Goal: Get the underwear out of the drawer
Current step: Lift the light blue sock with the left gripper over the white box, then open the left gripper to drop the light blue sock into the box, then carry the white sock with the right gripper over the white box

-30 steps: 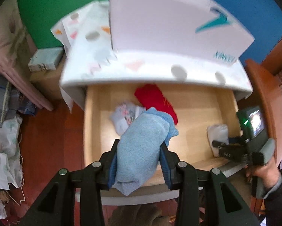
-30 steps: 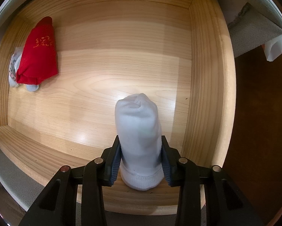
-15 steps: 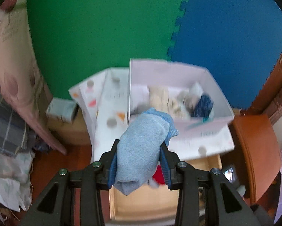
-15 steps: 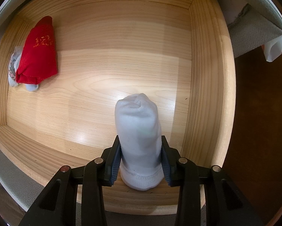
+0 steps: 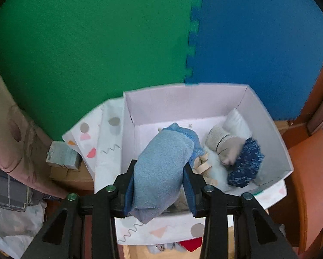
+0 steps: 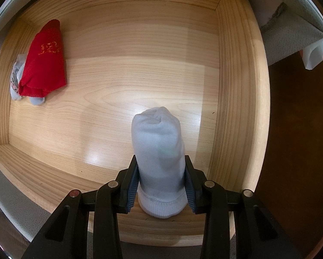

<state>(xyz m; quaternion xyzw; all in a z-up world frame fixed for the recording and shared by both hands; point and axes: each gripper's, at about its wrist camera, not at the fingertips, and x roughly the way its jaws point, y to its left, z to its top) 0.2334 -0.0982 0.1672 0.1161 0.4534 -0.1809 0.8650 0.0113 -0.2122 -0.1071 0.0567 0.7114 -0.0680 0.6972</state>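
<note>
My left gripper point(image 5: 160, 168) is shut on a rolled light blue underwear point(image 5: 161, 168) and holds it above the front left of a white box point(image 5: 129, 138) that holds several rolled garments. My right gripper point(image 6: 161, 172) is shut on a rolled white underwear point(image 6: 159, 151) inside the wooden drawer point(image 6: 234, 86), near its front right corner. A red rolled underwear point(image 6: 43, 60) lies at the drawer's far left, on top of a pale patterned one point(image 6: 15, 79). A strip of the drawer with the red roll point(image 5: 190, 245) shows below the box in the left wrist view.
The box stands on a white patterned cloth point(image 5: 101, 142) over the cabinet top. A green and blue foam wall point(image 5: 191, 32) is behind. A small box point(image 5: 63, 157) and piled fabrics point(image 5: 8, 190) lie at left. A brown wooden surface point(image 5: 304, 172) is at right.
My left gripper has risen from the drawer with the light blue roll and now hangs over the white box. My right gripper has stayed still on the white roll.
</note>
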